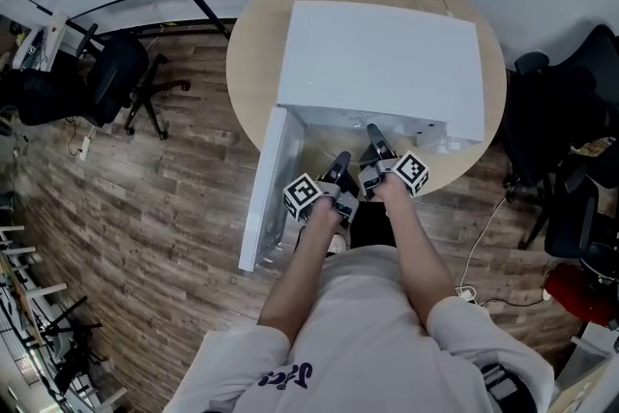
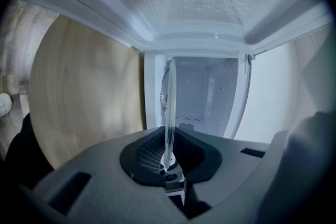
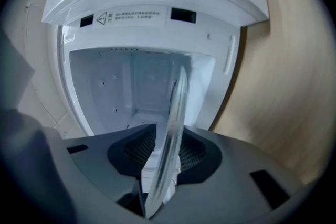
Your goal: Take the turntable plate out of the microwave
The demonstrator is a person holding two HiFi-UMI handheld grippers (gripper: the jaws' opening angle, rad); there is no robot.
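Two grippers are met at the mouth of the microwave (image 1: 382, 63). At nine o'clock of the opening the door (image 1: 263, 193) is swung wide. The left gripper (image 1: 340, 162) is clamped narrowly on the rim of the turntable plate (image 2: 170, 107), which is seen edge-on at the cavity mouth, running toward twelve o'clock. The right gripper (image 1: 373, 132) is set round the same rim at middling width, its pads (image 3: 194, 153) judged not to press. A slip is to be feared: carried on one narrow grip, the plate could pivot, strike the door, or drop onto the table (image 1: 250, 53). Door and casing are smooth white, the plate thin, clear, glossy glass, the pads dark mesh, the round table pale grained wood.
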